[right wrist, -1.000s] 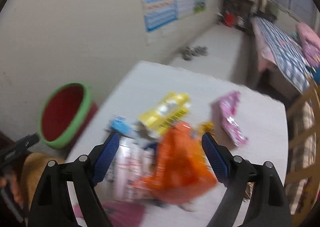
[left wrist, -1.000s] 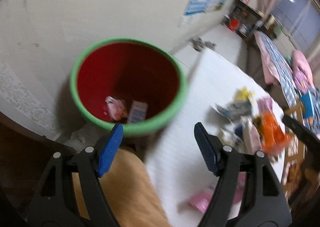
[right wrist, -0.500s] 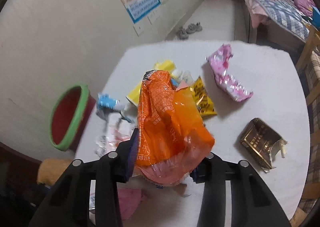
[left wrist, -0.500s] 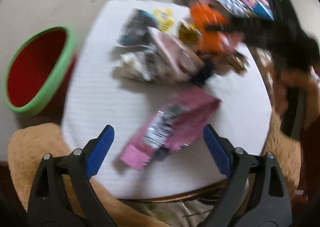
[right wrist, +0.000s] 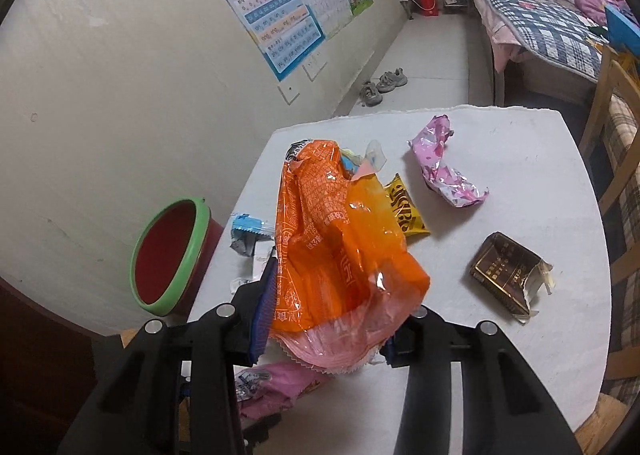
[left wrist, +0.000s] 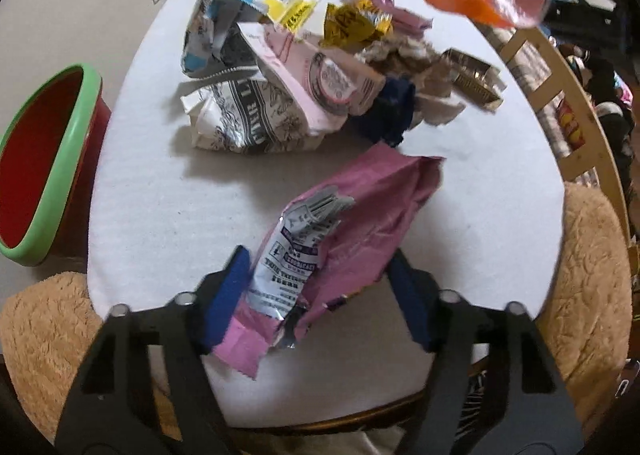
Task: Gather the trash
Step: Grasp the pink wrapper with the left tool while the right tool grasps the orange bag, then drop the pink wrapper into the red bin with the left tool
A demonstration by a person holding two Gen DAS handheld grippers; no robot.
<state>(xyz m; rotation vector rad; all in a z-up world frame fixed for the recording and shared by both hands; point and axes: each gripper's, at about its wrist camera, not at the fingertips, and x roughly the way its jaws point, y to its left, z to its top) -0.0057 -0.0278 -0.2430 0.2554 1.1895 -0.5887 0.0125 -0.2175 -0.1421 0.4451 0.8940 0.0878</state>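
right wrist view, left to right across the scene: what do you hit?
Red bin with green rim → orange bag held in the right gripper → yellow-and-black wrapper → crumpled pink wrapper → flattened brown box → wooden chair.

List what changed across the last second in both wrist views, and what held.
The left claw swung from above the red bin with a green rim to the white table and now straddles the pink foil pouch. The right claw closed on the orange plastic wrapper and raised it. The remaining wrapper pile stayed put.
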